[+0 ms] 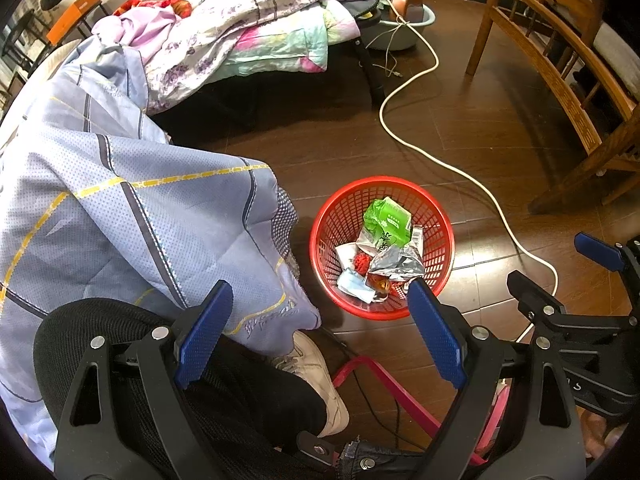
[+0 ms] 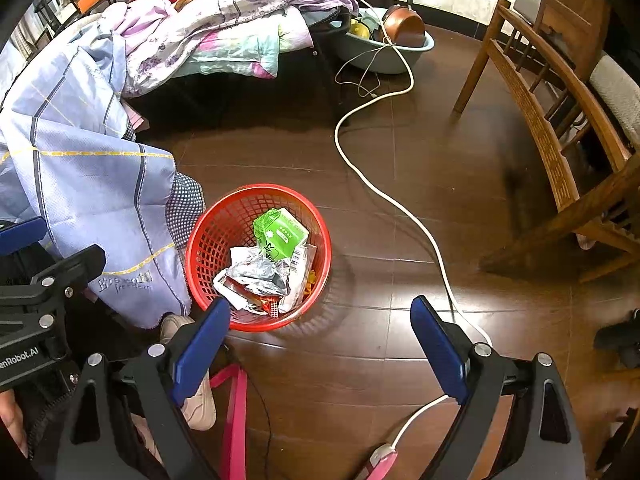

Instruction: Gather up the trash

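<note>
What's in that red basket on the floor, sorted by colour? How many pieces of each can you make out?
In the red basket, counting only pieces that show:
Green carton: 1
Silver foil wrapper: 1
Light blue face mask: 1
Red crumpled bit: 1
White barcode wrapper: 1
Total: 5; more scraps may lie hidden beneath.

- Ahead of the left hand-held gripper [image 1: 322,328], the red basket [image 1: 440,236] is glossy plastic lattice.
- In it: crinkled silvery foil wrapper [image 1: 396,264], shiny green carton [image 1: 390,216].
- Floor [image 2: 400,200]: dark polished wood, reflective.
- Left of it, the blue quilt [image 1: 140,208] is matt stitched cloth.
- Gripper pads [image 2: 200,352]: blue, finely textured.
</note>
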A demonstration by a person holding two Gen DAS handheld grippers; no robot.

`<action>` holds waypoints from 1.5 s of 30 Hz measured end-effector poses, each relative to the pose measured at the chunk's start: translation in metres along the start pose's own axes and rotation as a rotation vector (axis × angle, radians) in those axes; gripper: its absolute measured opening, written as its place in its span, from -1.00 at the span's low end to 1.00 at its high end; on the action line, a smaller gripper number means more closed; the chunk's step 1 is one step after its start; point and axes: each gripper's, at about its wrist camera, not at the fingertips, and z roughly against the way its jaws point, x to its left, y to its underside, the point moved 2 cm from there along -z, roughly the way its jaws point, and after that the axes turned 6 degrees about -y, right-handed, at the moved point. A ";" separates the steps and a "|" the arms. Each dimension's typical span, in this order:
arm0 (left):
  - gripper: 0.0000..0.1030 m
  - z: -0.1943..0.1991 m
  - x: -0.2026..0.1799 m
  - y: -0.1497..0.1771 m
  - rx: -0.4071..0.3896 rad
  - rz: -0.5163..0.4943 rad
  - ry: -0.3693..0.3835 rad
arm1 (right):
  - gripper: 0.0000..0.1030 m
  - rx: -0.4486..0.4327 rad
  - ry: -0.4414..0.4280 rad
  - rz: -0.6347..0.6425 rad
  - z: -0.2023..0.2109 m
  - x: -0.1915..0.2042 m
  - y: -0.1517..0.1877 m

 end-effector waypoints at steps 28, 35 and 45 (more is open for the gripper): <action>0.67 0.000 -0.001 0.000 0.000 -0.004 0.002 | 0.74 0.012 -0.003 0.002 -0.003 0.003 0.002; 0.67 0.000 -0.001 0.000 0.001 -0.003 0.001 | 0.74 0.009 -0.003 0.002 -0.003 0.003 0.002; 0.67 0.000 -0.002 0.000 0.001 -0.003 0.001 | 0.74 0.009 -0.004 0.002 -0.002 0.003 0.002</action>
